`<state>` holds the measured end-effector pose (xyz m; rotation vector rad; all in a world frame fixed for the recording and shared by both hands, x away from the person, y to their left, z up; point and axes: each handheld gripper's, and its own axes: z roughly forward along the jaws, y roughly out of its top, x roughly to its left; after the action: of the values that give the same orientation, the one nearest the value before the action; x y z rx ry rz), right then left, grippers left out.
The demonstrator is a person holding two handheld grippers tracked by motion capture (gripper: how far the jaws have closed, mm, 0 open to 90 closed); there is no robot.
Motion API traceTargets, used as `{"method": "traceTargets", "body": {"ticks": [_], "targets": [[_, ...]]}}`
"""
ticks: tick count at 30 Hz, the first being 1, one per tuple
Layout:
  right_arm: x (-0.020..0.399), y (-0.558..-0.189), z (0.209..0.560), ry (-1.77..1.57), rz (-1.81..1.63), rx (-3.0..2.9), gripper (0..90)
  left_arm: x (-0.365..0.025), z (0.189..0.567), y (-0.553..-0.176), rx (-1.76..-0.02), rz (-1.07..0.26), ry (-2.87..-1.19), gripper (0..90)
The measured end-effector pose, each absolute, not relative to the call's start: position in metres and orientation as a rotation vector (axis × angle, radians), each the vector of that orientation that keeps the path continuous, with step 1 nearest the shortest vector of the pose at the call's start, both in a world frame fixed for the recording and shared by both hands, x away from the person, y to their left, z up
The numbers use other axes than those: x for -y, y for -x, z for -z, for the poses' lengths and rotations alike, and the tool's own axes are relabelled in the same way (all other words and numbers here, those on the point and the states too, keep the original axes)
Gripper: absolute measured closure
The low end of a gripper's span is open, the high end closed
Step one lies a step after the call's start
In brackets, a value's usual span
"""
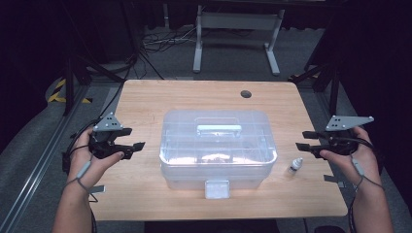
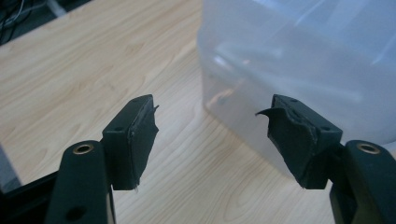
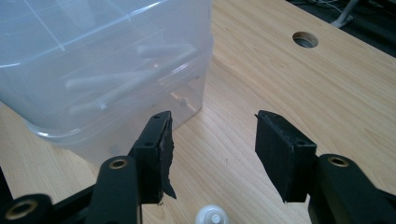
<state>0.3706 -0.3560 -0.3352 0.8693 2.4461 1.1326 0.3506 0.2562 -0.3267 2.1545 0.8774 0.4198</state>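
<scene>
1. My left gripper (image 1: 138,145) hovers left of the clear plastic storage box (image 1: 217,145), jaws wide apart, empty.
2. My right gripper (image 1: 302,140) sits right of the box, jaws apart, empty.
3. Small dropper bottle (image 1: 295,165) lies on the bench (image 1: 145,102), near my right jaws.

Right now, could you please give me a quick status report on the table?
Left gripper and right gripper open, empty. Clear plastic lidded box shut, untouched. Small white-capped dropper bottle beside it, near right gripper.
</scene>
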Motion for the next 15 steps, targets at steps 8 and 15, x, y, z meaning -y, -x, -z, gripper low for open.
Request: {"method": "traceTargets", "body": {"ticks": [8, 15], "targets": [[0.361, -0.368, 0.337, -0.915, -1.140, -2.433, 47.2, -0.236, 0.310, -0.348, -0.782, -0.383, -2.156, 30.1], [0.363, -0.363, 0.337, -0.936, -1.150, -2.418, 46.5, -0.207, 0.291, -0.359, -0.688, -0.372, -2.160, 29.1]]}}
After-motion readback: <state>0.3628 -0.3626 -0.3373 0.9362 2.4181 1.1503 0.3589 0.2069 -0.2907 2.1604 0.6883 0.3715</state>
